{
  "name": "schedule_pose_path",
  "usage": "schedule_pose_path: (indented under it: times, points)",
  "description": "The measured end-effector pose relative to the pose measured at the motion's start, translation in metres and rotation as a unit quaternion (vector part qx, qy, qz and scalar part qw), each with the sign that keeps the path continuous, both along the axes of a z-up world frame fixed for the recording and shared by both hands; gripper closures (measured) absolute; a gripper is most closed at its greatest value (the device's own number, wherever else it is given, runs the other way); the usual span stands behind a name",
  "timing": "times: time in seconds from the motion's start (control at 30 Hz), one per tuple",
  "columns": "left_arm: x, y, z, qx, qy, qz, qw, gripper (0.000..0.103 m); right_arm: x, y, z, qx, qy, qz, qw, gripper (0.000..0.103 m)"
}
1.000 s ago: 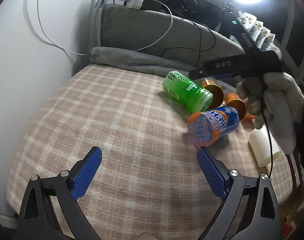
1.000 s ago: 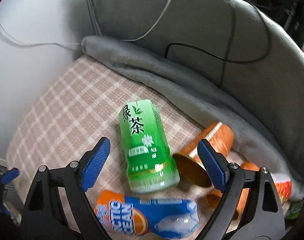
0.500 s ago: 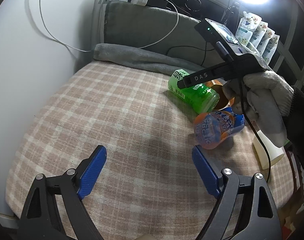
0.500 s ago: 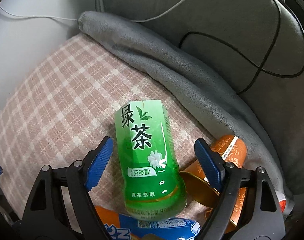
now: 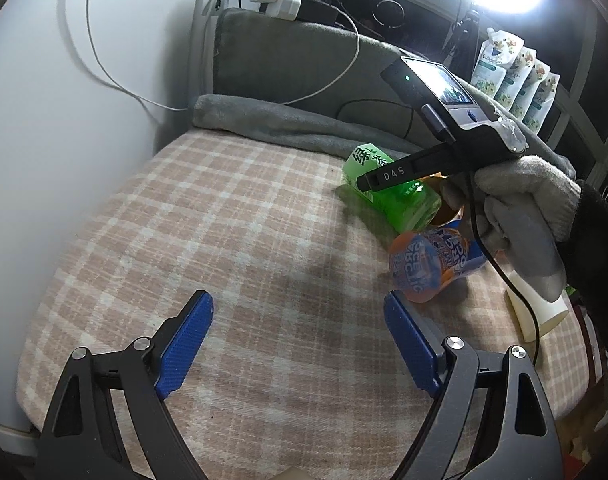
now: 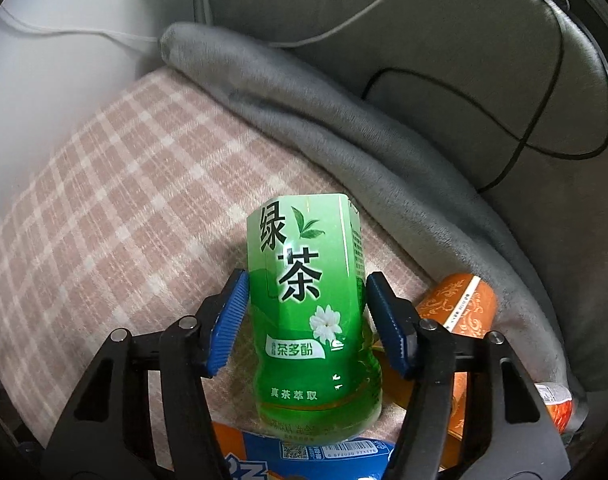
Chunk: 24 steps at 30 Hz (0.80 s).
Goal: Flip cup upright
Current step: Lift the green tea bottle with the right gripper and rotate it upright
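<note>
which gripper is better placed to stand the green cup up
Right: the right gripper already brackets the lying green cup between its fingers. The left gripper hangs open over bare blanket, well short of it.

Grey blanket edges the plaid cover; white cable above.

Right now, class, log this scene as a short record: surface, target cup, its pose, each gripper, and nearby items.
surface: pink plaid blanket
target: green tea cup
pose: lying on its side
right gripper: blue pads either side of the green cup, closing; contact not certain
left gripper: open, holding nothing, above the blanket
nearby: orange-and-blue cup, orange patterned cup, both on their sides
backdrop: grey fleece roll
</note>
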<state>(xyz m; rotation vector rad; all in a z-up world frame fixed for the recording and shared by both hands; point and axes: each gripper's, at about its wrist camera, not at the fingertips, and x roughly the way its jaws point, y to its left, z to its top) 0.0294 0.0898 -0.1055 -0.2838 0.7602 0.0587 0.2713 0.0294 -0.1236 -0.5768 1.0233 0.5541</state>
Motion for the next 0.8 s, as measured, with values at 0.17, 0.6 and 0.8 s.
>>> schedule_pose_path:
  times: [0.17,0.6,0.8]
  points:
    - [-0.006,0.003,0.009,-0.01,-0.011,-0.001,0.9999,0.016,-0.01,-0.007,0.019,0.035,-0.013,-0.008,0.999,0.041]
    - [-0.01,0.017,0.022,-0.074,-0.012,-0.003,0.9972,0.016,-0.034,-0.042,0.081,0.131,-0.022,-0.025,0.991,0.042]
    - [-0.011,0.015,0.03,-0.099,-0.01,-0.021,0.9948,0.016,-0.067,-0.079,0.105,0.185,-0.003,-0.022,0.983,0.042]
